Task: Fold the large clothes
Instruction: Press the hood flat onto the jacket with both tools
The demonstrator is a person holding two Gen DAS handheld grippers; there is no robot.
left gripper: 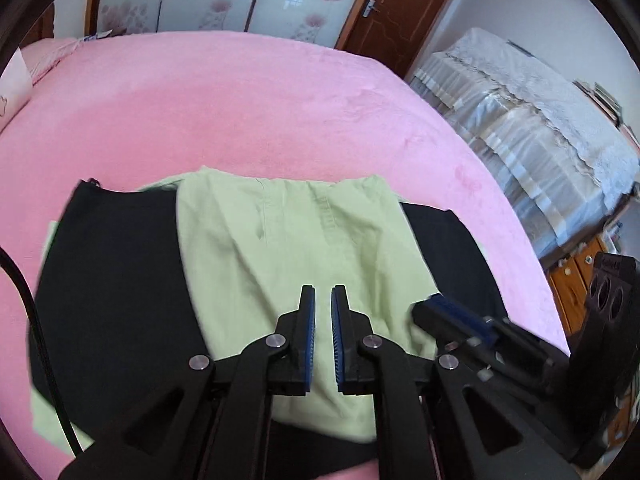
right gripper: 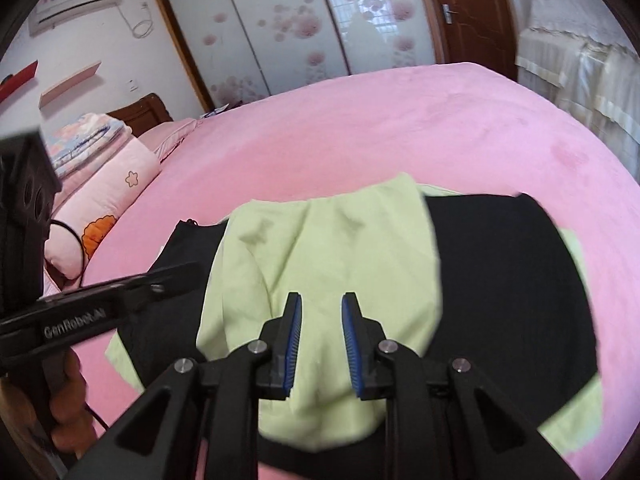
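A garment with a black body (left gripper: 116, 280) and light green parts lies flat on the pink bed (left gripper: 240, 112). A light green flap (left gripper: 296, 240) is folded over its middle. My left gripper (left gripper: 323, 292) hovers over the green flap, jaws a narrow gap apart and empty. My right gripper (right gripper: 320, 300) is also over the green flap (right gripper: 320, 248), jaws open and empty. The black body (right gripper: 508, 280) spreads to the right in the right wrist view. Each gripper shows in the other's view: the right one (left gripper: 436, 304), the left one (right gripper: 176, 272).
A pink pillow (right gripper: 104, 208) and folded bedding (right gripper: 84, 136) lie at the head of the bed on the left. A covered piece of furniture (left gripper: 532, 136) stands to the right of the bed. Sliding wardrobe doors (right gripper: 280, 24) and a brown door (left gripper: 404, 4) are behind.
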